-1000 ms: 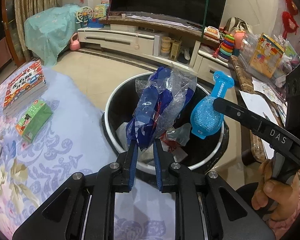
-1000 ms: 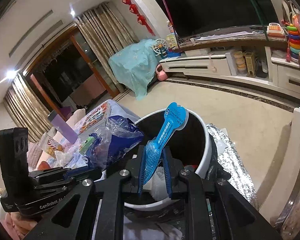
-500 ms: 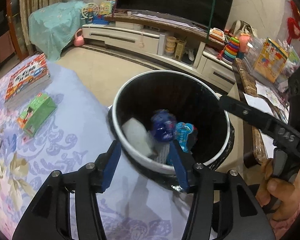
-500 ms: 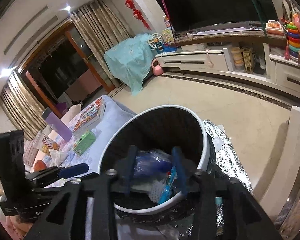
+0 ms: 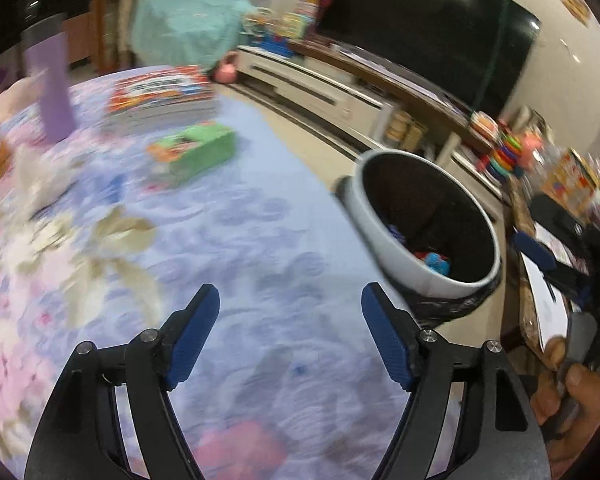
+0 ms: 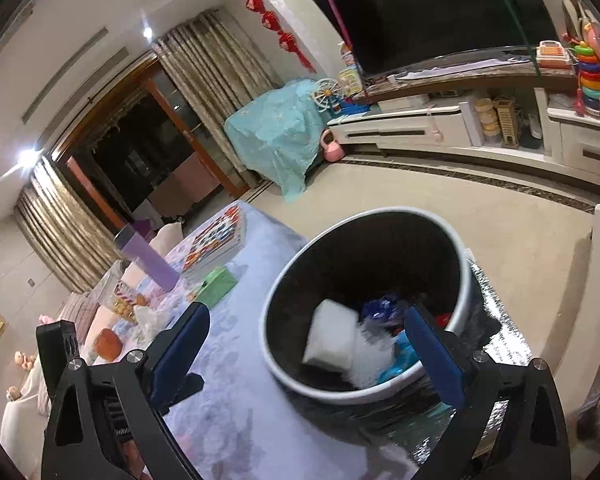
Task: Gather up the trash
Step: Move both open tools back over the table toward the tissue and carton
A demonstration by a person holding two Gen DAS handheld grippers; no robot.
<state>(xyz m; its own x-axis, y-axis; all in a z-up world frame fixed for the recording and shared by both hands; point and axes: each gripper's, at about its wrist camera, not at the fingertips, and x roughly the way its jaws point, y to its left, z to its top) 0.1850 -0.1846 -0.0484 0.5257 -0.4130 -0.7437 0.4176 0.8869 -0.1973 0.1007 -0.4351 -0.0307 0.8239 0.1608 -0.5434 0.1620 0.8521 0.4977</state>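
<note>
The round bin (image 5: 370, 204) (image 6: 466, 276), white outside and black inside, stands beside the table. Inside it lie a blue plastic bag (image 6: 382, 308), a light blue wrapper (image 6: 402, 354) (image 5: 436, 263) and a white pad (image 6: 332, 340). My left gripper (image 5: 290, 300) hangs over the flowered tablecloth (image 5: 240, 248), left of the bin, jaws opening with nothing between them. My right gripper (image 6: 306, 316) is above the bin's near rim, jaws opening wide and empty. In the left wrist view the right gripper (image 5: 534, 246) shows at the right edge, held by a hand (image 5: 576, 392).
On the table lie a green carton (image 5: 198, 148) (image 6: 216, 284), a stack of books (image 5: 160, 94) (image 6: 216, 240), a purple bottle (image 5: 52, 92) (image 6: 148, 258), crumpled tissue (image 5: 40, 180) and snacks (image 6: 126, 304). A TV cabinet (image 6: 460, 128) runs along the far wall.
Both grippers let go: the blue bag and the light blue wrapper dropped into the bin. Both jaws opened wide. My left gripper swung left, away from the bin and over the tablecloth.
</note>
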